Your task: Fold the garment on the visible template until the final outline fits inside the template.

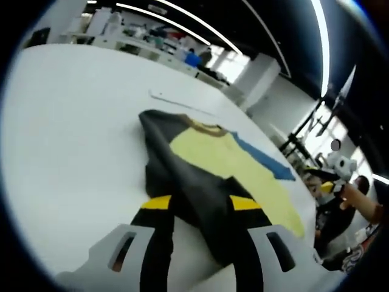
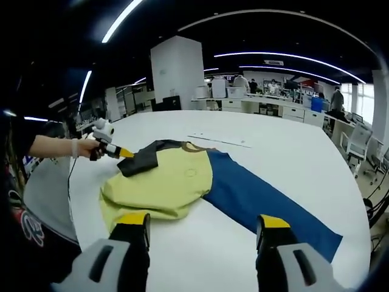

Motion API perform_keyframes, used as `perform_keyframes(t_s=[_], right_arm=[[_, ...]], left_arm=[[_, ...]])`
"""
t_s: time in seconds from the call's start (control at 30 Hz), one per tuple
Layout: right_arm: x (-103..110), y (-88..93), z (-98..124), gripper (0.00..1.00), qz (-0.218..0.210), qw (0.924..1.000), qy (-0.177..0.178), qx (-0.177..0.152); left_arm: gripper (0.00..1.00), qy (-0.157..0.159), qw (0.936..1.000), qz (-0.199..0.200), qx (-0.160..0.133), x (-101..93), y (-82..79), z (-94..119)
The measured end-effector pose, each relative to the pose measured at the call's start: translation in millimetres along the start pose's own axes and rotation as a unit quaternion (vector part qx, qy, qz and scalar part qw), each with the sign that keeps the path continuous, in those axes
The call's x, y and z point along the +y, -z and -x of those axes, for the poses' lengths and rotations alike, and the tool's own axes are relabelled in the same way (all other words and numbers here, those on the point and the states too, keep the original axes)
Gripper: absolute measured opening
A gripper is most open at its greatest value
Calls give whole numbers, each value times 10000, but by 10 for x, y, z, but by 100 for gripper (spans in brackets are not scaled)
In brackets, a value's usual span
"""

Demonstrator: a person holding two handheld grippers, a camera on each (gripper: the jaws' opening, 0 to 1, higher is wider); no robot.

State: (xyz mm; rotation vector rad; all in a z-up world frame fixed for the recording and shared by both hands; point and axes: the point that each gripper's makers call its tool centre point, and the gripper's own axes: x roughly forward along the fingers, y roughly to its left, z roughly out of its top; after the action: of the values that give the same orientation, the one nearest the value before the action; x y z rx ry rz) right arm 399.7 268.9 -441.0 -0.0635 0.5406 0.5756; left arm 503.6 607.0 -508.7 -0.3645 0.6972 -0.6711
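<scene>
A shirt lies flat on the white table (image 2: 285,158), with a yellow body (image 2: 164,182), a brown collar (image 2: 193,147), a long blue sleeve (image 2: 261,201) and a black sleeve (image 2: 141,160). The black sleeve (image 1: 182,164) is pulled across the yellow body (image 1: 243,164). My left gripper (image 1: 202,204) is shut on it, and the dark cloth runs between its yellow-tipped jaws. That left gripper (image 2: 115,150) comes in from the left, touching the sleeve's end. My right gripper (image 2: 202,220) stands open at the shirt's near hem, holding nothing. It also appears as the right gripper (image 1: 328,182) beyond the shirt.
A thin pale strip (image 2: 219,141) lies on the table behind the collar. A person's arm (image 2: 55,146) reaches in at the left table edge. Desks (image 2: 267,103) and a chair (image 2: 358,146) stand beyond the table.
</scene>
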Motion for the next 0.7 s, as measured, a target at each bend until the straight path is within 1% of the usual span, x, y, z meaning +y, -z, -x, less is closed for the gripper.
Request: perform_keyframes(t_s=[0.13,0.2,0.23,0.27,0.3,0.33,0.37,0.43,0.5,0.7], right_arm=[[-24,1,18,70,-16,10000,51,-9],[-28,12,19,70,-13,10000,56,4],[-22,19,20,70,-23,10000,54,15],[-20,21,20,70,-22,10000,54,14],[-13,26,19,70,-12,10000,53,19],[-12,33,17,70,-10,10000,49,32],[-11,44,15,70,-14,10000,40,45],[1,52,8,70,-23,10000,27,53],[11,55,4,69,-29,10000,19,60],[36,41,-3,68,-14,10000,0,53]], left_arm=[[26,33,10000,39,-52,2,-11,-8],[20,24,10000,9,-70,11,-11,-5],[16,30,9999,111,-75,15,-5,2],[7,162,9996,164,-157,-22,-23,4],[0,374,9988,251,-212,-86,-33,14],[2,285,9990,269,-201,-52,-28,16],[2,203,9992,289,-183,-34,-22,13],[2,181,9995,202,-179,-25,-16,15],[2,198,9992,271,-204,-19,-22,29],[2,124,9993,248,-269,17,-62,97]])
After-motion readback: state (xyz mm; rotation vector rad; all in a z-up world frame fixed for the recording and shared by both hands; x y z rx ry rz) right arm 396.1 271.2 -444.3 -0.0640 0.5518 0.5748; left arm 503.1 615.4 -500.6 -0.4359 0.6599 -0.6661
